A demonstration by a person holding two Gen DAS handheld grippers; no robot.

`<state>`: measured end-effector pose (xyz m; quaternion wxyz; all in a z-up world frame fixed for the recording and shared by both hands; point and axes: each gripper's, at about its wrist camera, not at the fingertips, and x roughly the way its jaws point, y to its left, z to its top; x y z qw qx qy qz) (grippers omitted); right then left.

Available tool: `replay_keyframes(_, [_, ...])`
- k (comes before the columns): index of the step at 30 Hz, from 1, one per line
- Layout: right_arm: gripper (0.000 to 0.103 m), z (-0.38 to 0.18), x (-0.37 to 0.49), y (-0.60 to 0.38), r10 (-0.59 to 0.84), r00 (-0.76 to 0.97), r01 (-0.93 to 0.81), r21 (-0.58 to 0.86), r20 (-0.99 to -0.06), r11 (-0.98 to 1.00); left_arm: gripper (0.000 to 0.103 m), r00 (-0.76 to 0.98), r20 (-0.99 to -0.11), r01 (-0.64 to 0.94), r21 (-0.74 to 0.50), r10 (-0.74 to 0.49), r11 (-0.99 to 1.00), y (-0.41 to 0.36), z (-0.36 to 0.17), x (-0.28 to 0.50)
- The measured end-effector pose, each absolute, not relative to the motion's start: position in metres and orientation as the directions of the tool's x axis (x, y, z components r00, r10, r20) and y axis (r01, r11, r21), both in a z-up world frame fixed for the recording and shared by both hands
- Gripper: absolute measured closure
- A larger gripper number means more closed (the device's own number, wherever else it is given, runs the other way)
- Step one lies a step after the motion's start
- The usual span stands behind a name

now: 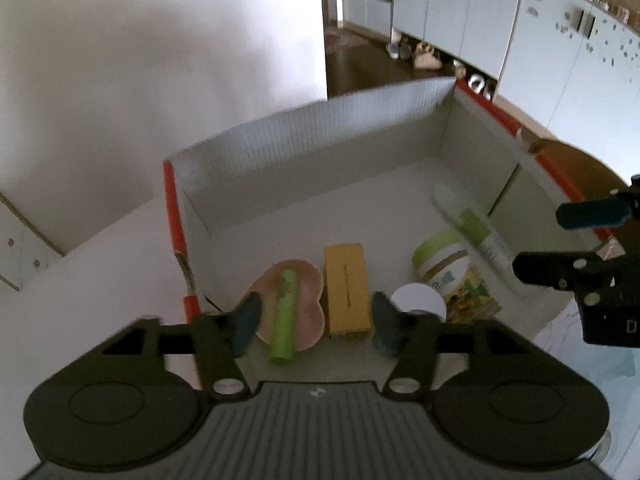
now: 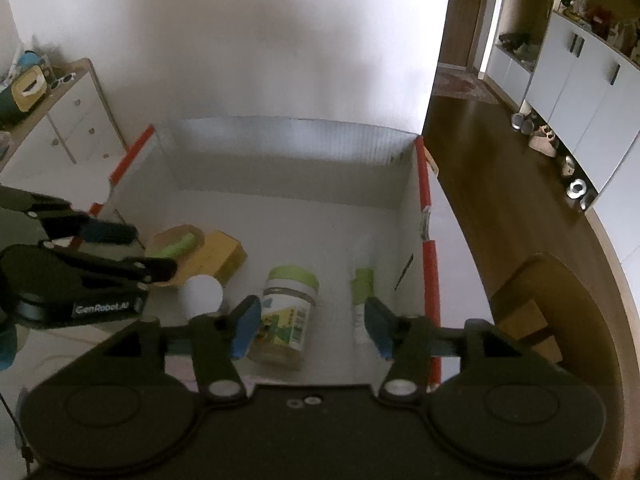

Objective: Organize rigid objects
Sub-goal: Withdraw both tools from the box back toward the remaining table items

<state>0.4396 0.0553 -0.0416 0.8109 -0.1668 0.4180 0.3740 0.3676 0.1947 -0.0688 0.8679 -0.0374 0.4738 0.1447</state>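
Note:
An open cardboard box (image 1: 320, 140) with red taped edges holds the objects. In it, a green cylinder (image 1: 285, 316) lies on a pink heart-shaped dish (image 1: 310, 308). To their right are a yellow block (image 1: 346, 288), a white round piece (image 1: 418, 300), a green-lidded jar (image 1: 440, 260) and a white-green tube (image 1: 472, 228). My left gripper (image 1: 316, 322) hangs open above the dish and block, holding nothing. My right gripper (image 2: 313, 326) is open over the jar (image 2: 286, 312), with the tube (image 2: 362, 284) near its right finger. Each gripper appears in the other's view: the right gripper (image 1: 538, 240) and the left gripper (image 2: 154, 251).
The box (image 2: 288, 148) stands on a white table (image 1: 100, 260) against a white wall. A wooden chair (image 2: 532, 300) is at the right. A white drawer unit (image 2: 72, 120) stands at the left, and cupboards (image 1: 480, 20) with shoes below line the far side.

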Motion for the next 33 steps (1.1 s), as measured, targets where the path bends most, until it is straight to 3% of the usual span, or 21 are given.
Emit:
replay_keyframes(10, [0.029, -0.01, 0.416, 0.026, 0.517, 0.395, -0.734, 0.078, -0.76, 0.675, 0.039, 0.555, -0.807, -0.278, 0.047, 0.2, 0.959, 0.182, -0.041, 0.342])
replay_keyframes(14, [0.017, -0.001, 0.404, 0.015, 0.539, 0.402, -0.73, 0.096, -0.74, 0.677, 0.039, 0.572, -0.798, -0.274, 0.032, 0.19, 0.961, 0.175, -0.031, 0.328])
replay_keyframes(25, [0.007, 0.025, 0.362, -0.015, 0.604, 0.402, -0.752, 0.128, -0.689, 0.647, 0.025, 0.637, -0.75, -0.266, 0.002, 0.178, 0.964, 0.152, -0.004, 0.288])
replay_keyframes(33, [0.001, 0.031, 0.325, -0.043, 0.644, 0.404, -0.747, 0.172, -0.649, 0.642, 0.024, 0.687, -0.709, -0.262, -0.035, 0.161, 0.964, 0.139, 0.01, 0.249])
